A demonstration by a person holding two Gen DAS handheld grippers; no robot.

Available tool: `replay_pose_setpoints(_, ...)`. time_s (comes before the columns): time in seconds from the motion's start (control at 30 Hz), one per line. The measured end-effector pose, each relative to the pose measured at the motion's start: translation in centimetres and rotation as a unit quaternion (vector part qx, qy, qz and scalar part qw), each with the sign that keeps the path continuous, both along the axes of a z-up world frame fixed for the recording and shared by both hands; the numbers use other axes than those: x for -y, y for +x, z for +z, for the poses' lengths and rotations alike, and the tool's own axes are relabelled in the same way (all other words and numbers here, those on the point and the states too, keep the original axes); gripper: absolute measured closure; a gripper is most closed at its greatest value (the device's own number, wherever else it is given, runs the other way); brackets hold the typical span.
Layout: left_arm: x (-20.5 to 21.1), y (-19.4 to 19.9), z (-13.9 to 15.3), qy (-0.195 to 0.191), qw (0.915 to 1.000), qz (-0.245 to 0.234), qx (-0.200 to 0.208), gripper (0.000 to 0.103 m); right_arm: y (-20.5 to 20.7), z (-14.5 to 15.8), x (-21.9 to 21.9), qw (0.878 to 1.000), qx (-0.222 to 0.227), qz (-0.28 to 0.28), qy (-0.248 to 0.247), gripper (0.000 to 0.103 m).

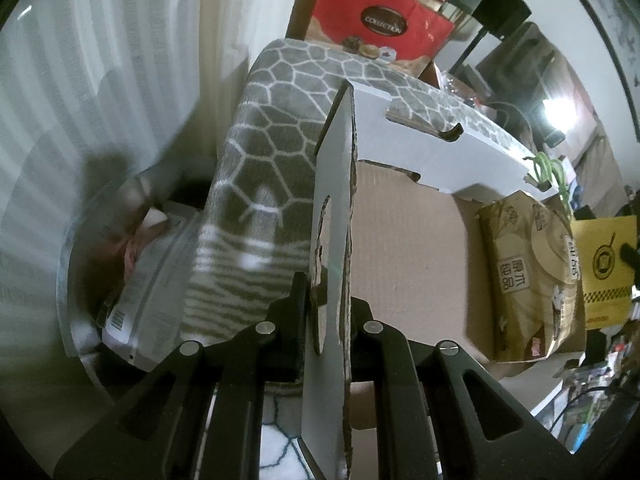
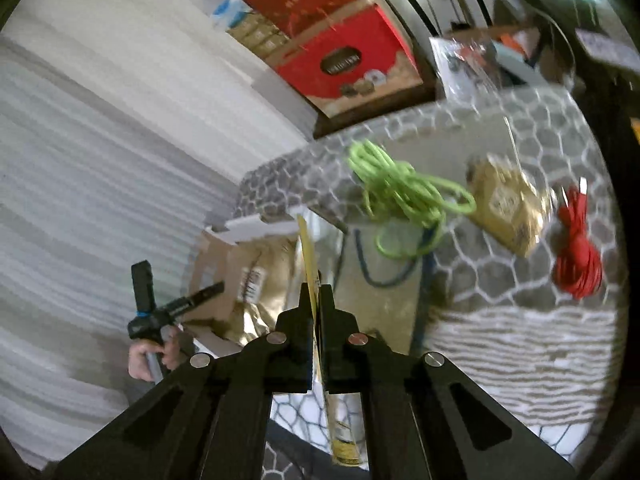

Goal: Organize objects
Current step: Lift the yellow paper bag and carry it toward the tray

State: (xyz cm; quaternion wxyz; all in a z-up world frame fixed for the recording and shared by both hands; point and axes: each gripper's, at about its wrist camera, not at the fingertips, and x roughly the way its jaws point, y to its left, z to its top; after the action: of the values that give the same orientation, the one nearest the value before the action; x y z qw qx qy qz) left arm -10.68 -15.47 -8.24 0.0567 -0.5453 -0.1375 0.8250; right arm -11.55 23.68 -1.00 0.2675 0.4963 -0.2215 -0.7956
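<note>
On the grey honeycomb blanket [image 1: 260, 152] stands an open cardboard box [image 1: 408, 248], and the left gripper [image 1: 326, 320] has its jaws closed on the box's upright white flap [image 1: 332, 208], seen edge-on. Inside the box a tan pack [image 1: 528, 276] lies against the right wall. A yellow bag [image 1: 604, 268] shows beyond that wall, and a red carton [image 1: 380, 28] stands behind the blanket.

In the right wrist view, the right gripper [image 2: 319, 312] is clamped on a thin yellow packet [image 2: 310, 256], held edge-on above the blanket near the box [image 2: 224, 276]. A green cord [image 2: 404, 196] lies coiled on the blanket [image 2: 520, 320], with a blue cord [image 2: 384, 268] just beneath it. Further right sit a second tan pack [image 2: 508, 208] and a red cord [image 2: 576, 256], close together. The left hand [image 2: 154, 354] shows at lower left, holding its tool.
</note>
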Motion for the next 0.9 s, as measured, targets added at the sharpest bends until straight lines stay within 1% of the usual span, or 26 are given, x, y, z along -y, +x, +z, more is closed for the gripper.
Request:
replay_pose_setpoints(0.07, 0.1, 0.0, 0.0, -0.001, 1.0000, -0.001, 0.000, 0.092, -0.3, 0.5, 0.7, 1.000, 0.000, 0.005, 0.017, 0.101)
replay_pose_setpoints(0.2, 0.3, 0.0, -0.1, 0.004, 1.0000, -0.003, -0.001, 0.092, -0.9, -1.5, 1.6, 0.999, 0.030, 0.009, 0.023, 0.101)
replay_pose_setpoints(0.33, 0.1, 0.0, -0.1, 0.000, 1.0000, -0.003, -0.001, 0.092, -1.2, -3.0, 2.0, 0.999, 0.044, 0.011, 0.023, 0.101)
replay_pose_setpoints(0.37, 0.0, 0.0, -0.1, 0.001, 1.0000, -0.003, -0.001, 0.092, -1.3, -3.5, 2.1, 0.998, 0.053, 0.014, 0.019, 0.101)
replay_pose_setpoints(0.47, -0.1, 0.1, -0.1, 0.001, 1.0000, -0.004, -0.001, 0.092, -1.6, -5.4, 1.6, 0.997, 0.070, 0.007, 0.035, 0.097)
replay_pose_setpoints(0.6, 0.0, 0.1, -0.1, 0.000, 1.0000, -0.003, -0.002, 0.092, -1.6, -8.5, 0.9, 0.992, 0.121, 0.011, 0.015, 0.096)
replay_pose_setpoints(0.67, 0.0, 0.1, -0.1, 0.001, 1.0000, -0.003, -0.001, 0.092, -1.3, -9.7, 0.8, 0.992, 0.123, 0.009, 0.020, 0.096)
replay_pose_setpoints(0.7, -0.1, 0.1, 0.0, 0.002, 1.0000, -0.003, -0.001, 0.092, -1.2, -9.8, 0.8, 0.993, 0.121, 0.009, 0.015, 0.099)
replay_pose_setpoints(0.8, -0.1, 0.0, 0.0, 0.000, 1.0000, -0.003, -0.001, 0.092, -1.0, -9.6, 0.7, 0.994, 0.109, 0.004, -0.009, 0.102)
replay_pose_setpoints(0.9, -0.1, 0.1, 0.0, 0.002, 1.0000, -0.002, -0.001, 0.092, -1.0, -8.6, 0.5, 0.995, 0.095, 0.000, -0.031, 0.102)
